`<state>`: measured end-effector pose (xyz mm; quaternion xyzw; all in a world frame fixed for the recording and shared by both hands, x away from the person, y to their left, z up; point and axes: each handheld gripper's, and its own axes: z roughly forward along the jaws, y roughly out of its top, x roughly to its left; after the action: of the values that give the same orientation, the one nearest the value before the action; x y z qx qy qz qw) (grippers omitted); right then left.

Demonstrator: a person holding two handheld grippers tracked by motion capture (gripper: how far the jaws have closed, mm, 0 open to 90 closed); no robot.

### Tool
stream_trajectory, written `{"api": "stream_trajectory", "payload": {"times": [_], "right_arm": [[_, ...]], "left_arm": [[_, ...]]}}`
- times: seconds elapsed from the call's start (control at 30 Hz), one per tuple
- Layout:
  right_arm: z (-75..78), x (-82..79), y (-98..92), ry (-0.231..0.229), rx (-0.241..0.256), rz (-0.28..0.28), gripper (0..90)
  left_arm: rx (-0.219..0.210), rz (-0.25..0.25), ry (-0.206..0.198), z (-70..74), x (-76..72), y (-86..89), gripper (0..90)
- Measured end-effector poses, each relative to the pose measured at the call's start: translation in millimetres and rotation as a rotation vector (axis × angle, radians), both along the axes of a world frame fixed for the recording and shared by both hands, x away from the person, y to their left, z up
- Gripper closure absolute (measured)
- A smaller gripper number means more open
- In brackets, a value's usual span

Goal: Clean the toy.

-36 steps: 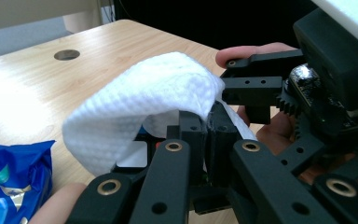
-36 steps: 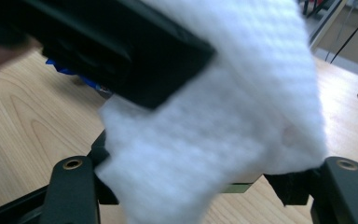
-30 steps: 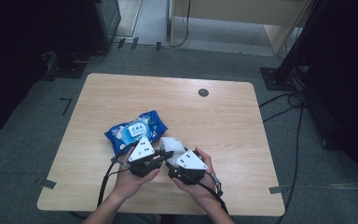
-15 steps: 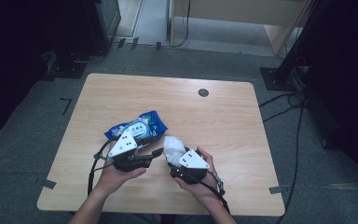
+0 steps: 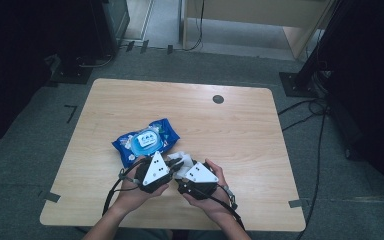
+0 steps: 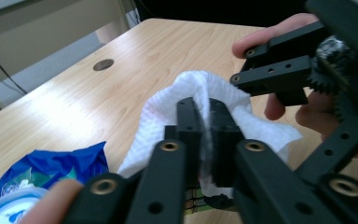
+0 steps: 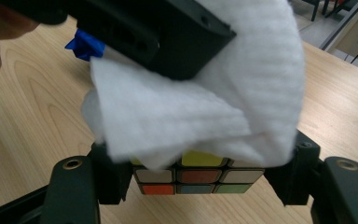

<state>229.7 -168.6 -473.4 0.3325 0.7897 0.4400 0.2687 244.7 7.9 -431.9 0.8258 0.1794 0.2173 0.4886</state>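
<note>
Light wooden bench [image 5: 240, 130] sitting on grey carpet, dark room all around, cables trailing off at the edges. Using the blue pack of wet wipes [image 5: 146, 141] as the landmark: both hands work just on the person's side of it, toward the near edge of the bench. The left tongs [image 6: 204, 122] are pinched together on a white wipe [image 6: 168, 112], which bunches up around the black tips. The right tongs [image 7: 200, 175] are clamped on a Rubik's cube [image 7: 191, 176], one jaw on each side, so the cube sits just past the wipes pack on the person's side, lifted in the grip above the wood. The wipe [image 7: 177, 121] lies draped over the top of the cube, touching it, with only the lower rows of coloured stickers peeking out underneath. From the high view the two tongs [image 5: 176, 163] are right next to each other.
</note>
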Motion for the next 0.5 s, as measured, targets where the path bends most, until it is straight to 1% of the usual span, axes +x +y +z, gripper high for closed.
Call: {"api": "stream_trajectory", "payload": {"times": [0.03, 0.1, 0.13, 0.23, 0.3, 0.33, 0.5], "right_arm": [[-0.2, 0.1, -0.2, 0.003, 0.001, -0.002, 34.4], [-0.3, 1.5, -1.6, 0.008, 0.002, -0.011, 34.4], [-0.2, 1.9, -2.2, 0.011, 0.005, -0.017, 34.4], [0.4, 2.8, -3.7, 0.012, 0.012, -0.017, 34.4], [0.5, 2.2, -3.5, 0.011, 0.006, -0.018, 34.4], [0.3, 1.8, -3.1, 0.013, 0.004, -0.021, 34.4], [0.2, 0.9, -1.7, 0.004, -0.001, -0.017, 34.4]], "left_arm": [[-0.013, -0.015, 0.002, 0.8, -0.9, 0.0, 88.3], [-0.044, -0.048, 0.023, 2.4, -1.6, 0.3, 89.1], [-0.050, -0.059, 0.031, 2.8, -1.7, -0.6, 89.1], [-0.037, -0.047, 0.053, -0.4, 0.4, -4.4, 89.0], [-0.059, -0.036, 0.093, -2.4, 4.3, -2.4, 89.1], [-0.062, -0.032, 0.103, -2.6, 5.8, -1.4, 89.1], [-0.073, -0.030, 0.128, -2.9, 8.9, 1.2, 89.1]]}}
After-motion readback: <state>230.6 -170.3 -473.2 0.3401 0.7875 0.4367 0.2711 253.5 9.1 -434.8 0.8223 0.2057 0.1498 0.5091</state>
